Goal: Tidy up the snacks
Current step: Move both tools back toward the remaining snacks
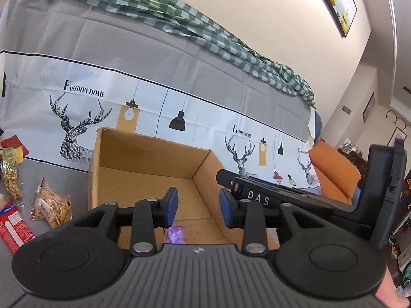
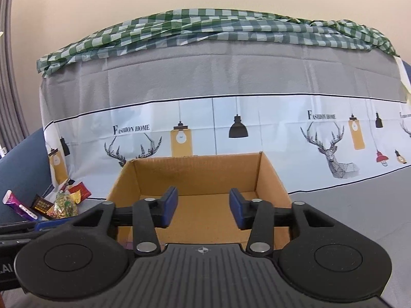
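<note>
From the left wrist view, the left gripper (image 1: 197, 206) hangs over the near edge of an open cardboard box (image 1: 154, 154), its blue pads parted with nothing pinched between them. Just below the pads, on the box floor, lies a small purple packet (image 1: 175, 234), partly hidden by the gripper's body. To the left of the box, on the grey table (image 1: 64, 174), sit more snacks: a clear bag of pale sticks (image 1: 52, 209), a bag of nuts (image 1: 11, 177) and a red packet (image 1: 12, 223) at the frame's edge. The right gripper's black body (image 1: 295, 197) reaches in from the right, beside the box's right wall. Behind stands a cloth printed with deer and lamps (image 1: 128, 97), with a green checked cloth (image 1: 179, 18) bunched on top.

From the right wrist view, the right gripper (image 2: 203, 209) also points into the cardboard box (image 2: 200, 174), released, pads apart and empty; the stretch of box floor seen between them is bare. Off to the left lies a small heap of snacks (image 2: 61, 202): a purple tube, a dark bar, a speckled bag, red and gold wrappers.
</note>
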`<state>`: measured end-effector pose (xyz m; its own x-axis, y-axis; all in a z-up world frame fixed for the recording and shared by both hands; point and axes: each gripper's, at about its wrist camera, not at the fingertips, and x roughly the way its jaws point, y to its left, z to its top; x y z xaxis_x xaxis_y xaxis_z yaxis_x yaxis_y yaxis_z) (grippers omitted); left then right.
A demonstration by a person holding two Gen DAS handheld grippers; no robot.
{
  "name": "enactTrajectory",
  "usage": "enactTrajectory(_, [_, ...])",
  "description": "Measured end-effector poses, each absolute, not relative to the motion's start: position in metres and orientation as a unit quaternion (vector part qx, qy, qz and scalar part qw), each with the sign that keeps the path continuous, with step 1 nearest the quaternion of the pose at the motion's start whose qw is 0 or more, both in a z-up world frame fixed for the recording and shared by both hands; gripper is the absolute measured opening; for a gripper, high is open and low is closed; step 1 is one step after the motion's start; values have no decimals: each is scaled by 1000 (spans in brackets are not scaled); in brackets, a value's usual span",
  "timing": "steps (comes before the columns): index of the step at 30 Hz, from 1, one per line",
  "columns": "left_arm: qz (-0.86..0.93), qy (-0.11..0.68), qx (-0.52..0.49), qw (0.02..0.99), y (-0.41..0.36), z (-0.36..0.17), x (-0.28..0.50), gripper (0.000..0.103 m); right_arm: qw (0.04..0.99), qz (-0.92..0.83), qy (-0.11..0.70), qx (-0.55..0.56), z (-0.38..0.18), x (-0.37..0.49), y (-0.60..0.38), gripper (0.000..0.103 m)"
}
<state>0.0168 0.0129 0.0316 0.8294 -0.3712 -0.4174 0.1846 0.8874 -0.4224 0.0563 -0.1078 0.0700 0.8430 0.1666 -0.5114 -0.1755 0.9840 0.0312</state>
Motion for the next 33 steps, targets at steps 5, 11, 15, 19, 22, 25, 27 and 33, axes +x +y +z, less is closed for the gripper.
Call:
enactTrajectory(5, [-142,250,-189,939,17,33,17,38,960,85,268,-13,68,58,-105,49])
enactTrajectory(11, [-136,245,-198,939,27,39,16,38,962,78,263,-10,67,57,-100,49])
enactTrajectory(15, [-128,245,-190,942,42,46,17,38,962,87,260,0,64,57,-93,49])
enactTrajectory(19, [-135,251,-161,945,68,55,22,38,959,119,257,11,64,54,-76,47])
enactTrajectory(22, [-135,255,-155,945,99,55,24,38,955,151,254,14,62,48,-56,36])
enactTrajectory(25, [-117,265,-152,945,133,49,28,38,951,179,252,13,59,41,-33,33])
enactTrajectory(27, [-101,279,-161,941,157,42,31,38,946,201,253,14,55,35,-16,33])
enactTrajectory(33, [-39,319,-201,925,218,22,32,38,927,263,269,-1,35,19,40,34])
